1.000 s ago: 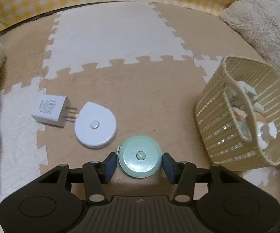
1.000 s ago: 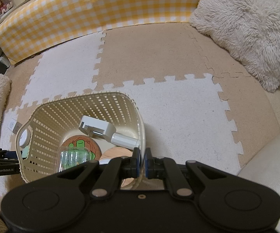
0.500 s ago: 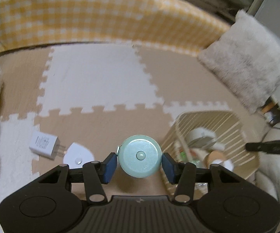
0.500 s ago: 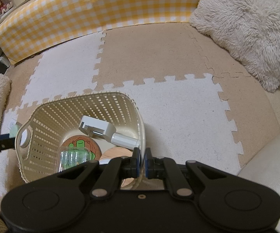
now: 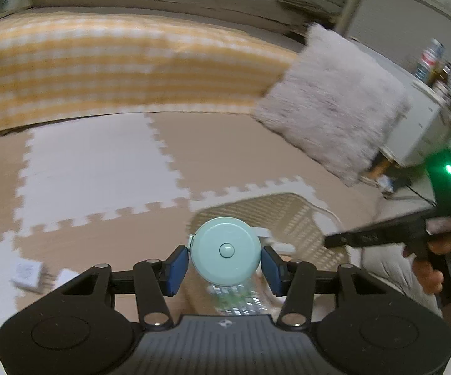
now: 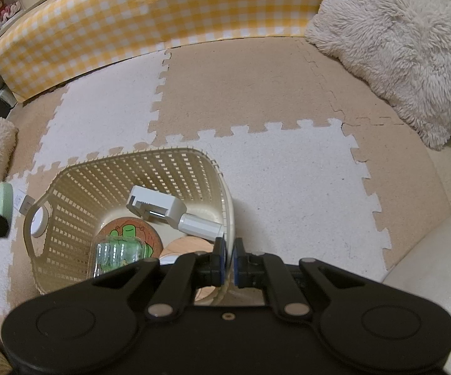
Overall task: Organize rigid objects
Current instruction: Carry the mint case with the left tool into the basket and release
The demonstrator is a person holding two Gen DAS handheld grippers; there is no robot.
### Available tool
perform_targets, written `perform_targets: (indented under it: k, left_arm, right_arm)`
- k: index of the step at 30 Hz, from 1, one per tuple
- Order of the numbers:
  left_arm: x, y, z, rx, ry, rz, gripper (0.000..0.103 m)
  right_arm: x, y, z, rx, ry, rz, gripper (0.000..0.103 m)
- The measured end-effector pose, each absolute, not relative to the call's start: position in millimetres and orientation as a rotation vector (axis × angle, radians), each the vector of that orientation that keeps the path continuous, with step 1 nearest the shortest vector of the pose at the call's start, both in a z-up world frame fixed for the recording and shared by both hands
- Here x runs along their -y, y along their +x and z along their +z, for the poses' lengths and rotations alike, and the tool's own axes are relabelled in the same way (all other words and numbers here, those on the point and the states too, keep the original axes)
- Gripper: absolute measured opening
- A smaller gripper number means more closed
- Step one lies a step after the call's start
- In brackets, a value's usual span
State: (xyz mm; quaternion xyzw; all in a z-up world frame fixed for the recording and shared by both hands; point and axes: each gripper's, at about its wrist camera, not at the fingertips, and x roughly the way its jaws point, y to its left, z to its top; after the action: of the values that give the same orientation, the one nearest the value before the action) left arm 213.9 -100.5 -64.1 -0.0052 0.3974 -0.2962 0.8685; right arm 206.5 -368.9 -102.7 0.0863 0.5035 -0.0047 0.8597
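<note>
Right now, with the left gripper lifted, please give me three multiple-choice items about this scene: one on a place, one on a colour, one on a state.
1. Where does the white adapter block lie?
A. on the fluffy cushion
B. inside the cream lattice plastic basket
C. on the bare foam mat

2. What colour is the round flat tape measure between the fingers of the left gripper?
A. pale mint green
B. red
C. black

3. What is the state of the right gripper?
A. wide open above the mat
B. holding a bottle
C. shut on the basket's rim

Answers: 1 B, the right wrist view shows it leaning against the basket's inner wall. 2 A, its face is mint in the left wrist view. 3 C, the blue pads pinch the near rim.
</note>
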Motion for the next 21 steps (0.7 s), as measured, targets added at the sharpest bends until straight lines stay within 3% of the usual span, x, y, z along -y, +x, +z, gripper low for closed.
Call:
perform_targets:
  k: [21]
  left_arm:
    - [149.1,211.9,-104.0,-0.942,0.167,-0.662,0.052]
  right_arm:
    - [368.8,206.4,-102.8,-1.057,0.181,-0.01,0.006]
